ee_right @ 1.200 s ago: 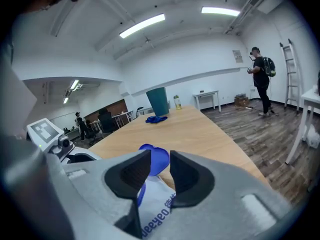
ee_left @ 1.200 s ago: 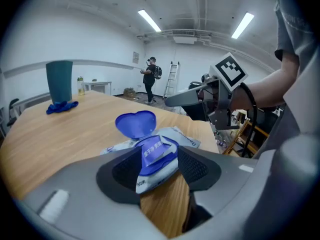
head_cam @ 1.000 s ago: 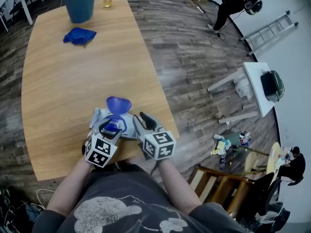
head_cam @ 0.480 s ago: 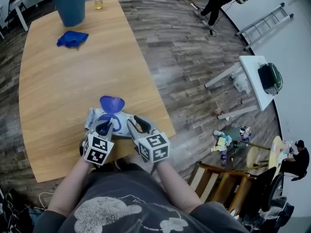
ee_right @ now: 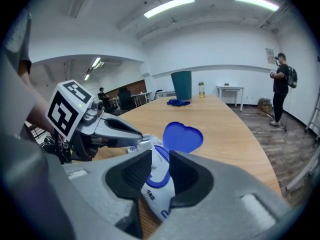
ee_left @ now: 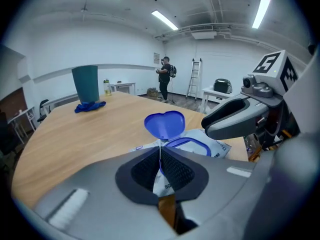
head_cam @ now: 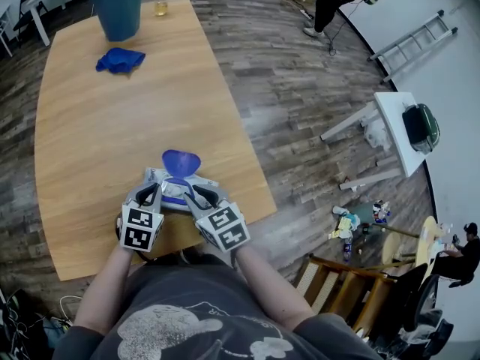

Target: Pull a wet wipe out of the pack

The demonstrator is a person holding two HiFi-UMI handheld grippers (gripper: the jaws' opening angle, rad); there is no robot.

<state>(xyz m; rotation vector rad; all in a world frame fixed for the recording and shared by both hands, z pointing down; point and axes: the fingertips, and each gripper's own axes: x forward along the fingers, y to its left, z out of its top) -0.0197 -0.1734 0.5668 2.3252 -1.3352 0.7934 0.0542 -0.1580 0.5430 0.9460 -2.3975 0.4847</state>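
Wipe pack [head_cam: 178, 189] | gripped in right tool [ee_right: 160, 170] | edge pinched by left tool [ee_left: 160, 167]

Your wet wipe pack [head_cam: 174, 190], at the table's [head_cam: 97, 126] near edge, is white with blue print and a blue heart-shaped lid [head_cam: 181, 162]. The table is pale wood-grain. At its far edge stand a teal bin [head_cam: 118, 6] and a royal-blue cloth [head_cam: 120, 60]. Your left gripper [head_cam: 154, 193] and right gripper [head_cam: 196, 195] are grey with black pads [ee_left: 175, 170] and black-and-white markers.
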